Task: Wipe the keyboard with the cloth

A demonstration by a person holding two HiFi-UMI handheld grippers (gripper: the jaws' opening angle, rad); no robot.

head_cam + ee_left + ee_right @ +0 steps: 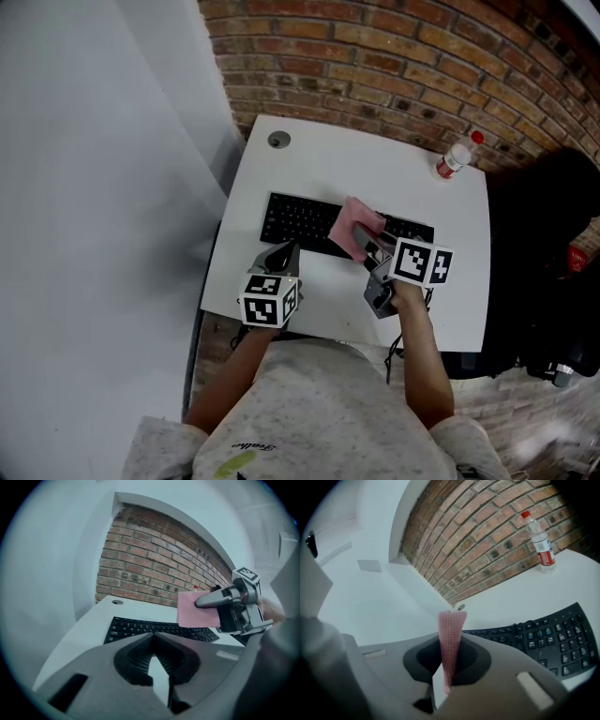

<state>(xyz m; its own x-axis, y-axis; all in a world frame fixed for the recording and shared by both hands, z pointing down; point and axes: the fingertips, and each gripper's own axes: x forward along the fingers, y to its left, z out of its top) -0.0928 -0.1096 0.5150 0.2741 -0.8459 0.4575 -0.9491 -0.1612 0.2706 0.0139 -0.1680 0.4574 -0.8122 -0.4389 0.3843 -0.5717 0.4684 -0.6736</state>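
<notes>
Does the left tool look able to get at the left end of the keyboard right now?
Probably yes. The left tool, shut and empty, is just short of the keyboard with only bare table between; the right tool and its cloth are off to the side.

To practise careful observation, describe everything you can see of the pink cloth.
The cloth is pink, with a fine knitted texture, and looks soft. It is pinched between the closed jaws of the right gripper, which hold it as a flat, roughly rectangular sheet. It is over the middle of the black keyboard. Whether its edge touches the keys cannot be told. Only the right gripper visibly touches it.
</notes>
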